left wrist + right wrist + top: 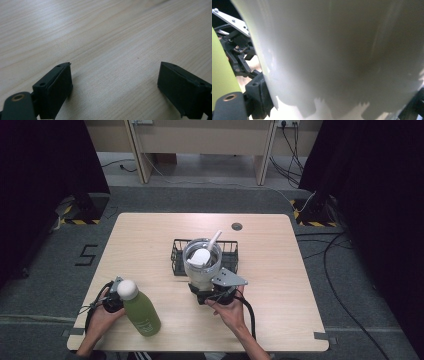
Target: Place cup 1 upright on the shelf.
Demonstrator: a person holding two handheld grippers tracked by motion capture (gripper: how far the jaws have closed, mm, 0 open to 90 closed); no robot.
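A white container (202, 267) with a white scoop (200, 257) inside stands tall at the front of a black wire basket (227, 251); whether it rests on the table I cannot tell. My right gripper (204, 289) is shut on its lower wall, and that wall (342, 50) sits right in front of the right gripper view with a jaw at each side. A green bottle (141, 313) with a white cap (127, 289) stands at the front left. My left gripper (113, 299) is just left of it, open over bare wood (115, 67).
The wooden table (150, 240) has a small round grommet (237, 226) at the back. In the right gripper view the green bottle (222, 75) and the other gripper (238, 53) show at the left. Cables lie on the floor to the right (340, 250).
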